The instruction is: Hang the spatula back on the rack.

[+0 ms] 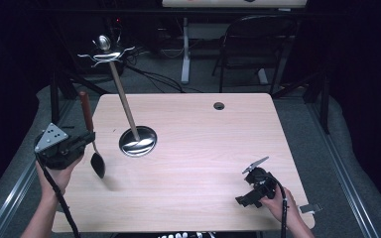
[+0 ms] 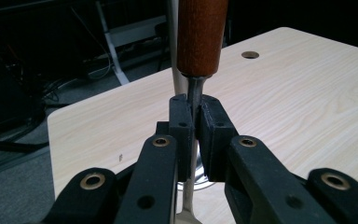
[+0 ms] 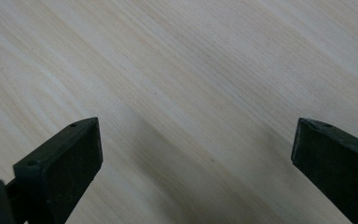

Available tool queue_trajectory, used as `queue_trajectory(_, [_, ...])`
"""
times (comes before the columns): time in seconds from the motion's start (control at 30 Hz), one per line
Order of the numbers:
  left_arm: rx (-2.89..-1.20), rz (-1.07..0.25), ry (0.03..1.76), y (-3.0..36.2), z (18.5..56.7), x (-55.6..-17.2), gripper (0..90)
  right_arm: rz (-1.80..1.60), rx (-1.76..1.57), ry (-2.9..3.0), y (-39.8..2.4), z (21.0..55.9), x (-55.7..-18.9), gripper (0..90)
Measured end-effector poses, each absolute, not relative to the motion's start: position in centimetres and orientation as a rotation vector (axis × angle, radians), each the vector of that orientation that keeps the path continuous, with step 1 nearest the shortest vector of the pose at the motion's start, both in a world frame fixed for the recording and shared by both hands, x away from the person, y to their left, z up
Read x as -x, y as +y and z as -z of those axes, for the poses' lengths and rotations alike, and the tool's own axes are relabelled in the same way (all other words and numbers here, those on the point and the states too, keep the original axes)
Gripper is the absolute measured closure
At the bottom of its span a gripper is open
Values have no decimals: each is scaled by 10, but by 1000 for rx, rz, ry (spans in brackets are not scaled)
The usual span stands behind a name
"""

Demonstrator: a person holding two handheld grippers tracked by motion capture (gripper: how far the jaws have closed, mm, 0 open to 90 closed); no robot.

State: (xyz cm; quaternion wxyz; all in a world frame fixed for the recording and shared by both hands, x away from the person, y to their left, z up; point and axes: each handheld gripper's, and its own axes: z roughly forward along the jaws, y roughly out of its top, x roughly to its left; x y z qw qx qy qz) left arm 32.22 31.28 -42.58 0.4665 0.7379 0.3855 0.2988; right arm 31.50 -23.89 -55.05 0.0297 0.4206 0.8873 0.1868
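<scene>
While left tool [image 1: 87, 140] grips spoon [image 1: 92, 148] at table [image 1: 203, 134] edge, right tool [image 1: 250, 191] gapes.

The table [image 1: 193, 148] is pale wood-grain, smooth and matt. The spoon [image 1: 92, 141] near its left edge has a glossy reddish-brown wooden handle [image 2: 200, 35] and a dark metal bowl. The stand [image 1: 129, 111] shows a shiny metal base, wooden pole and polished metal hooks. Both grippers' jaws look like matt black plastic.

The pale worktop [image 1: 203, 148] is evenly lit from above against dark, underexposed surroundings. A soft shadow is cast beneath the spoon [image 1: 97, 163], and glare is seen on the metal base [image 1: 138, 141]. Near fingers [image 3: 58, 170] are rendered softly blurred.
</scene>
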Motion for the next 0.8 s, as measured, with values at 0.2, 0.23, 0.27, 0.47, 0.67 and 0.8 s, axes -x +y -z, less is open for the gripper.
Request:
queue_trajectory(0.2, [-1773,-738,963,317,420,-328,848,-581,-1303,2727,-239,551,-314,16])
queue_trajectory(0.23, [-1766,-738,964,317,419,-329,848,-596,-1305,2726,-238,551,-314,15])
queue_trajectory(0.27, [-1761,-739,962,318,418,-330,848,-577,-1299,2736,-239,551,-315,16])
queue_trajectory(0.47, [-1748,-749,967,319,411,-337,848,-604,-1316,2715,-238,552,-314,16])
queue_trajectory(0.67, [-1738,-759,969,315,406,-341,848,-583,-1303,2726,-239,551,-314,16])
queue_trajectory(0.8, [-1732,-787,985,309,402,-344,848,-575,-1297,2730,-239,550,-314,15])
